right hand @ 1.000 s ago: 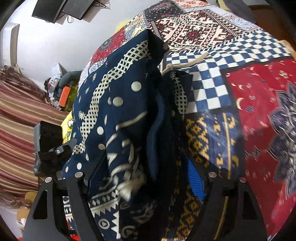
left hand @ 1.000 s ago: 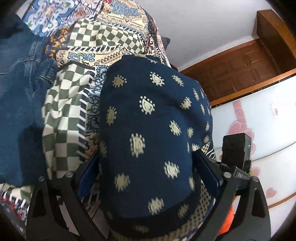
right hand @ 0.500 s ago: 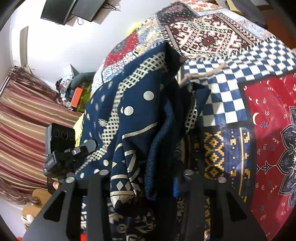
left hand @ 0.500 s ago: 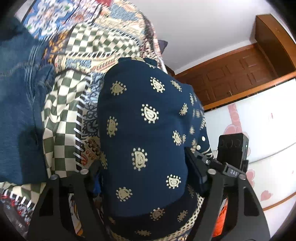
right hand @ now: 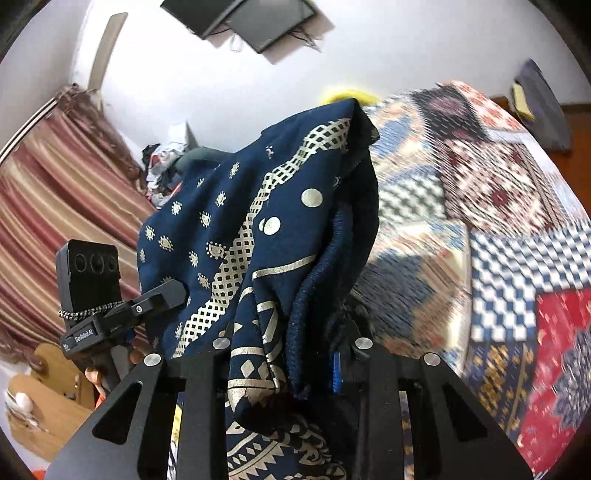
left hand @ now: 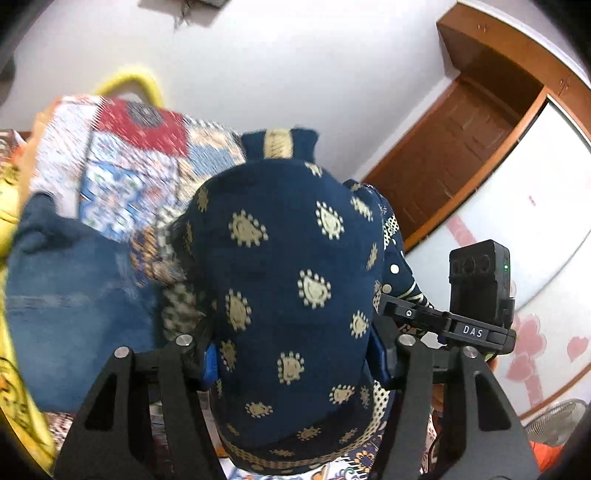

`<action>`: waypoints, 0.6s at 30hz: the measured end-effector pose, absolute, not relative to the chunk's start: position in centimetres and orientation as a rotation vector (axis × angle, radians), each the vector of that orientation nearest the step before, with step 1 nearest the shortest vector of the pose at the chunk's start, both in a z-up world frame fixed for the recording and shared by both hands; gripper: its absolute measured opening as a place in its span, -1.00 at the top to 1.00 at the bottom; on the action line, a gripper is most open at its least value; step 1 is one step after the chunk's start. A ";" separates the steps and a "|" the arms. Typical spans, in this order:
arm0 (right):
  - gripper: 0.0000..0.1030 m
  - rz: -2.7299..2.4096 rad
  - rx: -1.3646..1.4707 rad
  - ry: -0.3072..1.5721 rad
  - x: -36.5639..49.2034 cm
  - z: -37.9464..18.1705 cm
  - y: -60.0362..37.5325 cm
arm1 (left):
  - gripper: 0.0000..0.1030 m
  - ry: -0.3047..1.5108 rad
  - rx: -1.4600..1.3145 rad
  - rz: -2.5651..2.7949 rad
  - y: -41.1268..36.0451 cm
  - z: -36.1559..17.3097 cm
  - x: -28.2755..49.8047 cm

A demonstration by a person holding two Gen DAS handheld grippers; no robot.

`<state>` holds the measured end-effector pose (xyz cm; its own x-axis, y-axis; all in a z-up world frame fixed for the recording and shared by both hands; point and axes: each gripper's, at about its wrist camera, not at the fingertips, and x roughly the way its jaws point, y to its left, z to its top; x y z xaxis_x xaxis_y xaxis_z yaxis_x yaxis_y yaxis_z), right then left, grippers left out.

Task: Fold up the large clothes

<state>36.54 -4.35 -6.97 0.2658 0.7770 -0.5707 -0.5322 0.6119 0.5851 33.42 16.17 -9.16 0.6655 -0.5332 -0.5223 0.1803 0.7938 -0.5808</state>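
Note:
A navy garment with gold paisley and lattice print [left hand: 291,280] hangs lifted between both grippers, above a patchwork bedspread [left hand: 122,155]. My left gripper [left hand: 293,358] is shut on a bunched edge of it; the cloth covers the fingertips. My right gripper [right hand: 286,354] is shut on another edge of the navy garment [right hand: 258,229], which drapes over its fingers. The other hand's gripper shows in each view, at the right of the left wrist view [left hand: 476,299] and at the left of the right wrist view [right hand: 96,295].
Blue jeans [left hand: 70,306] lie on the bedspread [right hand: 498,229] to the left. A wooden wardrobe [left hand: 458,147] and white panels stand at the right. Striped curtains [right hand: 55,206], a clothes pile and a wall screen [right hand: 251,18] lie beyond the bed.
Both grippers have closed on the garment and lifted it up off the bed; the views have tilted upward toward the walls.

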 end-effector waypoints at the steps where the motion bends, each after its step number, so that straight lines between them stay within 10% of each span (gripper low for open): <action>1: 0.49 0.907 0.291 0.949 36.6 -6.9 -3.3 | -0.06 0.731 -0.524 -0.417 17.3 -8.9 33.1; 18: 0.50 0.903 0.152 1.159 40.8 -16.7 14.9 | 0.02 0.849 -0.755 -0.144 35.5 -21.0 36.9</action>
<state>40.80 14.90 -16.66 0.1034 0.6819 -0.7241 -0.5360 0.6515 0.5369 36.86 35.48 -20.96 0.6680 -0.4015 -0.6266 -0.1725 0.7355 -0.6552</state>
